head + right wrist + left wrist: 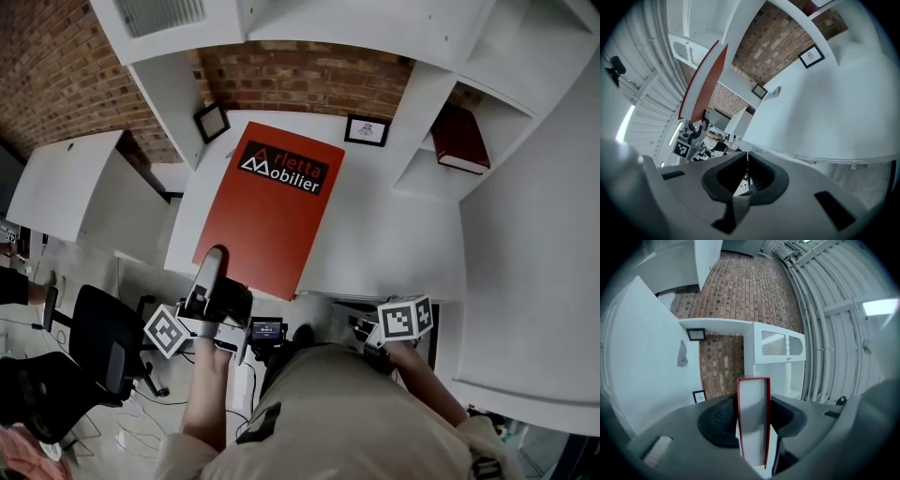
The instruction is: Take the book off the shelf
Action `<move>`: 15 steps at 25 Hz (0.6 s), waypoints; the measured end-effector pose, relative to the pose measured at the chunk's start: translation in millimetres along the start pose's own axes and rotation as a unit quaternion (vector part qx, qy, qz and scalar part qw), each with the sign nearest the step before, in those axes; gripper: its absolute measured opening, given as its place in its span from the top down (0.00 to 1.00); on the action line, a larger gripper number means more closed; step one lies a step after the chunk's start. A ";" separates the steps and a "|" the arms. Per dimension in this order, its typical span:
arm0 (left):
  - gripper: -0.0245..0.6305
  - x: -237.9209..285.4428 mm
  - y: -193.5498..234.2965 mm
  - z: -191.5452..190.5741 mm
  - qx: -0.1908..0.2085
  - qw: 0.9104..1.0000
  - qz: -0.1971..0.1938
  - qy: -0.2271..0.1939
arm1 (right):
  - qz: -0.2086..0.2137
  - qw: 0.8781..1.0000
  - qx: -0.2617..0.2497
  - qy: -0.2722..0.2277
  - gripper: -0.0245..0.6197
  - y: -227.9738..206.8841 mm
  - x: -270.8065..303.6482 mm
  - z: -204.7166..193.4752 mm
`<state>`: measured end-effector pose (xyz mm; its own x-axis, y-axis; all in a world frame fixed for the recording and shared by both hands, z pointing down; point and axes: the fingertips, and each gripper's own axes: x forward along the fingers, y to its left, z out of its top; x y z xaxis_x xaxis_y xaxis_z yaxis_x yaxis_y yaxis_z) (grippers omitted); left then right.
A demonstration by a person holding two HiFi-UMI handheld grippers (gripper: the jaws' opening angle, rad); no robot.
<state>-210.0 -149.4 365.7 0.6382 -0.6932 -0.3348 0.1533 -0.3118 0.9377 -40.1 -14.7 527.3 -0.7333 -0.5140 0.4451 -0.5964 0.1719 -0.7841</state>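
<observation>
At our left, between the jaws of the left gripper [212, 272], we hold the red book [272, 220] by its near edge. The pads press on both covers at a narrow opening, and the book reaches ahead of the jaws above the white surface [394, 234]. Just past the book's far right corner a small framed picture [367, 130] stands at the brick wall [300, 80]. Farther right, the right gripper [746, 161] has its jaws closed together on nothing, and well ahead of it a maroon volume [459, 139] lies in a shelf compartment [422, 183].

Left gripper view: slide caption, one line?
Left gripper clamped on the red book, page edge toward the camera, brick wall and white shelf unit behind.
</observation>
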 end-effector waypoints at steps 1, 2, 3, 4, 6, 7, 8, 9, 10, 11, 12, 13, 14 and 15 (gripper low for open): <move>0.72 0.4 1.3 -5.2 0.000 1.000 0.005 -0.003 | -0.001 1.000 0.001 -0.002 0.95 -3.7 -6.5 -1.0; 0.72 0.5 2.5 -11.1 0.000 1.000 0.010 -0.006 | -0.001 1.000 0.004 -0.005 0.95 -7.0 -13.7 -2.5; 0.72 0.3 3.6 -17.6 -0.001 1.000 0.015 -0.008 | 0.001 1.000 0.008 -0.008 0.95 -8.9 -21.0 -4.4; 0.72 0.1 4.5 -24.2 0.000 1.000 0.021 -0.010 | 0.004 1.000 0.013 -0.010 0.95 -10.5 -28.5 -6.4; 0.72 0.2 6.5 -37.5 0.003 0.999 0.032 -0.013 | 0.008 1.000 0.023 -0.018 0.95 -15.9 -43.9 -10.0; 0.72 0.2 8.2 -44.6 0.005 0.999 0.038 -0.015 | 0.008 0.999 0.028 -0.022 0.95 -19.8 -51.9 -11.9; 0.72 -0.4 10.7 -52.3 0.006 0.999 0.045 -0.017 | 0.009 0.999 0.033 -0.025 0.95 -23.9 -59.9 -14.3; 0.72 -1.5 13.6 -60.4 0.007 0.998 0.052 -0.018 | 0.009 0.999 0.038 -0.027 0.95 -28.2 -67.5 -17.6; 0.72 -3.0 16.8 -68.4 0.006 0.998 0.058 -0.020 | 0.010 0.999 0.042 -0.028 0.95 -32.4 -74.3 -21.2; 0.72 -4.3 19.7 -76.0 0.006 0.998 0.065 -0.020 | 0.011 0.999 0.045 -0.027 0.95 -35.9 -80.1 -24.6; 0.72 -5.1 22.2 -82.6 0.006 0.997 0.071 -0.021 | 0.012 0.998 0.048 -0.026 0.95 -38.1 -84.9 -27.3; 0.72 -5.9 24.2 -87.8 0.006 0.997 0.078 -0.020 | 0.012 0.998 0.048 -0.024 0.95 -38.6 -88.8 -29.2; 0.72 -6.8 25.8 -91.7 0.006 0.996 0.084 -0.020 | 0.012 0.999 0.048 -0.020 0.95 -37.7 -91.9 -30.6; 0.72 -7.8 27.4 -94.7 0.006 0.996 0.091 -0.021 | 0.013 0.999 0.047 -0.017 0.95 -36.1 -94.3 -31.6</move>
<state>-139.3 -91.0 402.8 0.6223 -0.7655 -0.1634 0.0282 -0.1867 0.9820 40.2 54.1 527.3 -0.7359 -0.5384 0.4105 -0.5425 0.1062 -0.8333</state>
